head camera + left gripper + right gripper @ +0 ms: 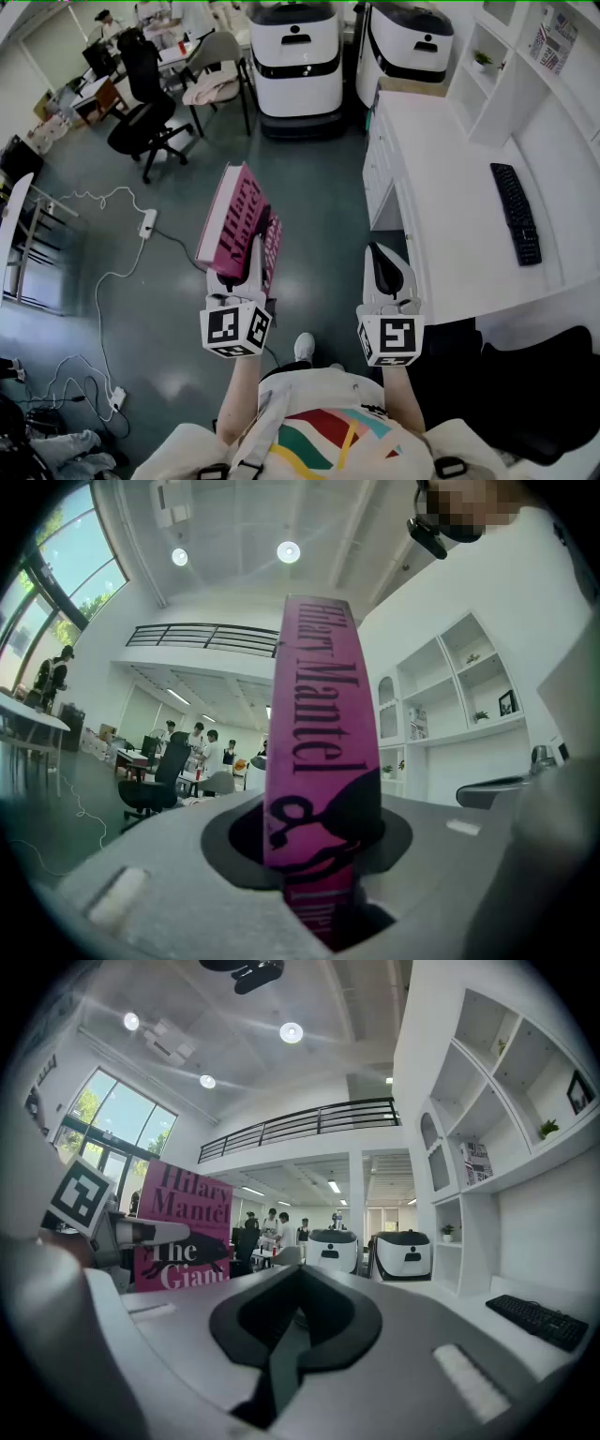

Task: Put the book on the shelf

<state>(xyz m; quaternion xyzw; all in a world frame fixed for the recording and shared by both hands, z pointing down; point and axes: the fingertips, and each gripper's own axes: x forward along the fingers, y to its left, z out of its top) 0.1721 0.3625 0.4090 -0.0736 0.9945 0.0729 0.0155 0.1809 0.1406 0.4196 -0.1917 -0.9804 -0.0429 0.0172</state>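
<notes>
A pink book (239, 225) with black lettering on its spine is held above the grey floor, spine up and tilted away from me. My left gripper (247, 269) is shut on its lower end; in the left gripper view the spine (319, 742) stands up between the jaws of the left gripper (321, 860). My right gripper (386, 269) hovers beside it, shut and empty, near the desk's edge. From the right gripper (286, 1340) the book's cover (183, 1227) shows at the left. The white shelf (489, 70) (487, 1129) stands on the desk at the far right.
A white desk (441, 197) with a black keyboard (517, 214) runs along the right. Two white machines (295, 61) stand ahead. A black office chair (141, 122) and floor cables (103, 281) are at the left. Another black chair (525, 394) is close at the lower right.
</notes>
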